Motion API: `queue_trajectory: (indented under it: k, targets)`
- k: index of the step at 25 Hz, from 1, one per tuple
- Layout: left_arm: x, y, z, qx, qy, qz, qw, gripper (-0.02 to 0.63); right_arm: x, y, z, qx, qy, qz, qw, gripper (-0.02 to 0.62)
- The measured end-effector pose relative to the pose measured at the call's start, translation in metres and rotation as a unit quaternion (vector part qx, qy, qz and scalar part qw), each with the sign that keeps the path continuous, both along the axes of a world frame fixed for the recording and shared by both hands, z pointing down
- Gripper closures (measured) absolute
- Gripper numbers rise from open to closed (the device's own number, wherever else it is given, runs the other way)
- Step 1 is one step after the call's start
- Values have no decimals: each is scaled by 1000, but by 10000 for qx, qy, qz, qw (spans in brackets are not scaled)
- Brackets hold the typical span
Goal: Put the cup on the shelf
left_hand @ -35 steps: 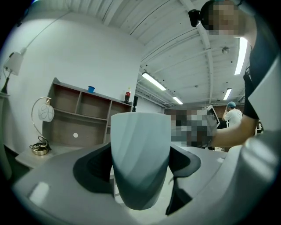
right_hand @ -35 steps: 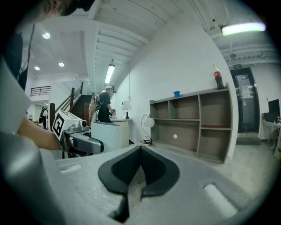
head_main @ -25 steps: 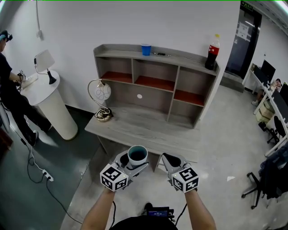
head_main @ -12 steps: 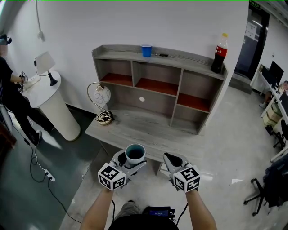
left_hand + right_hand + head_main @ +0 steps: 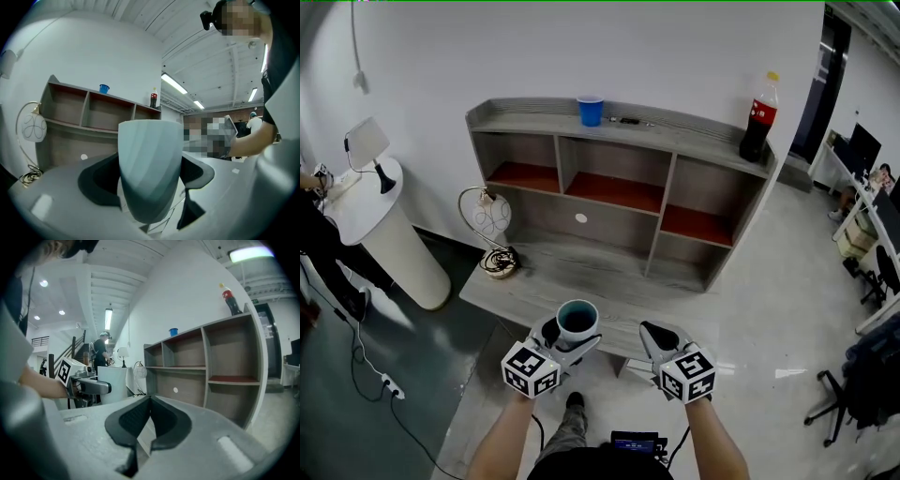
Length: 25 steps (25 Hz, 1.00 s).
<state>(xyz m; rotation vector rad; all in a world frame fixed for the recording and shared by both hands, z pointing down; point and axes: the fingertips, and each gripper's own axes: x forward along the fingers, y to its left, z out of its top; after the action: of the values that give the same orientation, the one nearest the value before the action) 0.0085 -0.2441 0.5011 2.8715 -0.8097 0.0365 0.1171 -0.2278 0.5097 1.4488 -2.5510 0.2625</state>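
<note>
A pale blue-grey cup [image 5: 577, 320] stands upright between the jaws of my left gripper [image 5: 562, 336], which is shut on it; in the left gripper view the cup [image 5: 150, 166] fills the middle, with the dark pads pressed to both its sides. My right gripper [image 5: 661, 339] is shut and holds nothing, its pads [image 5: 149, 420] touching at the tips. Both grippers hover over the near edge of the grey desk [image 5: 581, 281]. The wooden shelf unit [image 5: 619, 187] with red-lined cubbies stands on that desk, straight ahead.
On the shelf's top board stand a small blue cup [image 5: 590, 110] and a cola bottle [image 5: 758, 117]. A wire-framed lamp [image 5: 490, 230] sits at the desk's left end. A white round pedestal [image 5: 380, 230] with a small lamp stands far left. Office chairs [image 5: 853, 375] are at the right.
The view has shifted: the shelf and desk now sit further left in the frame and a little nearer. Both grippers keep their pose, the cup still held in the left one.
</note>
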Motion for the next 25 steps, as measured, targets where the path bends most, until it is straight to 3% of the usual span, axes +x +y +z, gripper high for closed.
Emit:
queue_trajectory:
  k: [16, 25]
  targets:
    - [-11, -158, 3, -55, 25, 560, 9984, 227, -19, -145, 5, -121, 66, 489, 9987, 598]
    - [1, -208, -2, 13, 71, 991, 9951, 227, -17, -186, -1, -72, 109, 846, 9963, 598]
